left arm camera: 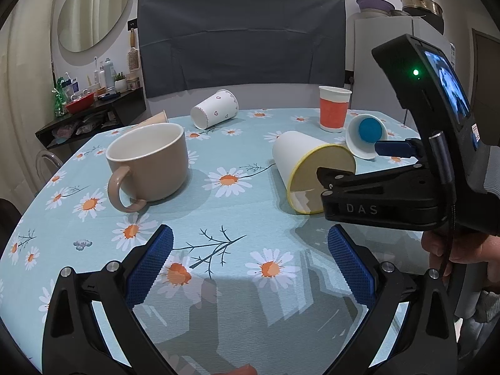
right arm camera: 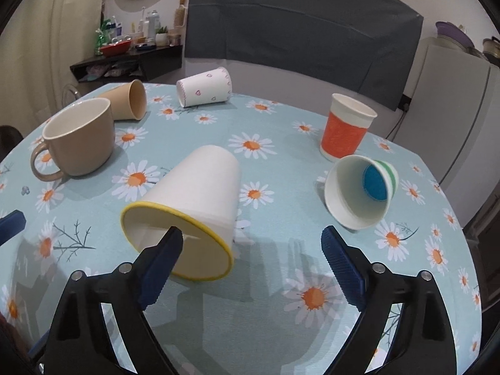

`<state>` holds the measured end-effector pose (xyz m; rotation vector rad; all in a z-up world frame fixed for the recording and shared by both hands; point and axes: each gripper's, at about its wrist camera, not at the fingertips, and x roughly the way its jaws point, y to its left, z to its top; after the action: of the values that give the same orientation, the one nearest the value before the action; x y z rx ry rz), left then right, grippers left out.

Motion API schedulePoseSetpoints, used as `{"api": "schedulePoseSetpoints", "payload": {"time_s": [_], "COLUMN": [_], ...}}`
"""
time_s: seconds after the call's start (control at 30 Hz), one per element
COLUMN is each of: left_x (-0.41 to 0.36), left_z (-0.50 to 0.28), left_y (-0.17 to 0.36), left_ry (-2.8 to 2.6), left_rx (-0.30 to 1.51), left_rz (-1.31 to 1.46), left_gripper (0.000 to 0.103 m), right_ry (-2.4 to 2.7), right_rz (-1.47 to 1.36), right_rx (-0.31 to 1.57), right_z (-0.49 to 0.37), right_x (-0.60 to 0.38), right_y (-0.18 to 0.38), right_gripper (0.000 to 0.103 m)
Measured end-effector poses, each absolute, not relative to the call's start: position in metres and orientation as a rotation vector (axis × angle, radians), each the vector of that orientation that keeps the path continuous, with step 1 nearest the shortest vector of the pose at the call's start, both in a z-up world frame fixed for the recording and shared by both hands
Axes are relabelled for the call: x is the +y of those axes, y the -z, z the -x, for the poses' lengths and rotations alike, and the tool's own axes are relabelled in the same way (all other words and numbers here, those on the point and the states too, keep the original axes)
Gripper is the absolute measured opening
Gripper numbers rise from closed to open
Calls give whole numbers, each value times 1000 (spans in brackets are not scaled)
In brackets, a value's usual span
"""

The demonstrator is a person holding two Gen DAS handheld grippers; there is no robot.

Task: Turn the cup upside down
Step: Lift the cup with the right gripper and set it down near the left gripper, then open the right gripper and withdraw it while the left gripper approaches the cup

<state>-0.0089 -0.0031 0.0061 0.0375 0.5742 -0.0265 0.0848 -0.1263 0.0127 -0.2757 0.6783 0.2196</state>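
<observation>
Covering tabletop (right arm camera: 281, 281): light-blue daisy-print cloth; grey fabric panel (left arm camera: 240, 37) and oval mirror (left arm camera: 93, 9) behind, cluttered shelf (left arm camera: 90, 106) upper left. Yellow-rimmed white paper cup (right arm camera: 193, 200) on side, frame centre, mouth toward right tool (right arm camera: 251, 240); that tool released, left finger (right arm camera: 162, 265) overlapping rim. Left tool (left arm camera: 250, 243) released over bare cloth, lower centre. Beige mug (left arm camera: 150, 162) upright, left. Orange cup (right arm camera: 347, 125) upright near far edge. Blue-bottomed cup (right arm camera: 359, 190) tipped, right.

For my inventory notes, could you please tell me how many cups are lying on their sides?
4: the yellow-rimmed cup nearest the right tool, the green-striped cup at right, the heart-print cup at the far edge, the tan cup behind the mug.
</observation>
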Motion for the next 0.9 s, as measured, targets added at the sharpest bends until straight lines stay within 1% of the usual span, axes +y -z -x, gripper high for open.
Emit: {"api": "schedulePoseSetpoints", "payload": {"time_s": [0.57, 0.9], "left_x": [-2, 0], "left_z": [5, 1], "left_y": [-4, -5], "left_ry": [15, 18], "left_rx": [590, 614], "left_rz": [-33, -26], "left_gripper": [97, 97], "right_ry": [-166, -125], "right_rz": [226, 198], "right_rx": [652, 672], "right_z": [-69, -59], "right_x": [-171, -206], "right_y": [-25, -16], "right_gripper": [88, 89]}}
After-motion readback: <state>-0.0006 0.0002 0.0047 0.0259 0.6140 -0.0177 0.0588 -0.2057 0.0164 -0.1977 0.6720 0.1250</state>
